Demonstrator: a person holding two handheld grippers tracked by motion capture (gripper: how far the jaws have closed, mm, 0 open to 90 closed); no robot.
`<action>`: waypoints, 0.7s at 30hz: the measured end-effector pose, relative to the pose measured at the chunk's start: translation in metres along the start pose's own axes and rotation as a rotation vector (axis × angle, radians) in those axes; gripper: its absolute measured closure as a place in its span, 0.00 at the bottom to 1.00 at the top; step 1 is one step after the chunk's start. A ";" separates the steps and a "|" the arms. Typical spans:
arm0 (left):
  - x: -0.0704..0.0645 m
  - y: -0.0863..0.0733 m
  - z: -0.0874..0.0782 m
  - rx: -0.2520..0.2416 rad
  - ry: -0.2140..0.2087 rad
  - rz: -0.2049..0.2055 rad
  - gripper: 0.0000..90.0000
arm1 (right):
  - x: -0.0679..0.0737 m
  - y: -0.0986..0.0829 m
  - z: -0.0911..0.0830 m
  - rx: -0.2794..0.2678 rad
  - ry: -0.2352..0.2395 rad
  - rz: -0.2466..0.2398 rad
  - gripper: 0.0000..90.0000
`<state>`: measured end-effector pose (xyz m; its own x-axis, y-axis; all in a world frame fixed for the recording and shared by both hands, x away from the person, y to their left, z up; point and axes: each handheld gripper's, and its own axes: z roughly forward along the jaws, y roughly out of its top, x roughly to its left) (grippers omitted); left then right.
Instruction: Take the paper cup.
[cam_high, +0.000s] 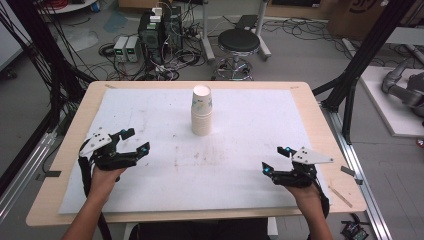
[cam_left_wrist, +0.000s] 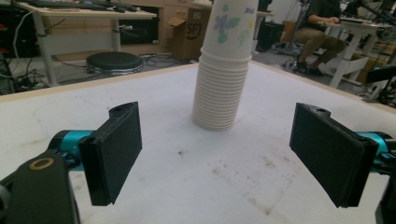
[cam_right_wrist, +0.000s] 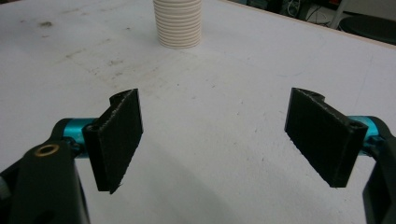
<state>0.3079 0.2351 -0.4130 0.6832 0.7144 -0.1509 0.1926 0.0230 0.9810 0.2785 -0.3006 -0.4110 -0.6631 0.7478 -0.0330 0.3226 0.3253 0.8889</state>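
The tall upright stack of white paper cups with a floral print (cam_high: 202, 111) stands mid-worktop, well ahead of both. The left gripper (cam_high: 134, 140), jaws spread and empty, looks slightly nearer than the right gripper (cam_high: 277, 159), likewise spread and empty.

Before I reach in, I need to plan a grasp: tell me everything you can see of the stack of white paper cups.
The stack of white paper cups stands upright on the white table cover, toward the far middle. Many nested cups show as ribbed rims; the top one bears a blue and green flower print. Nothing touches it except the cover; both grippers sit apart, jaws open.
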 end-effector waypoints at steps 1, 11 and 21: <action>0.000 0.000 0.000 0.000 0.000 0.000 0.19 | 0.000 0.000 0.000 0.000 0.000 0.000 0.22; -0.011 0.040 0.036 -0.005 -0.077 0.031 0.19 | -0.001 0.001 -0.001 -0.004 -0.002 0.007 0.22; -0.018 0.074 0.089 0.059 -0.122 0.072 0.19 | -0.001 0.001 0.000 -0.009 0.000 0.004 0.22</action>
<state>0.3725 0.1616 -0.3483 0.7766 0.6223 -0.0981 0.1790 -0.0687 0.9815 0.2798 -0.3013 -0.4098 -0.6618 0.7491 -0.0297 0.3191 0.3173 0.8930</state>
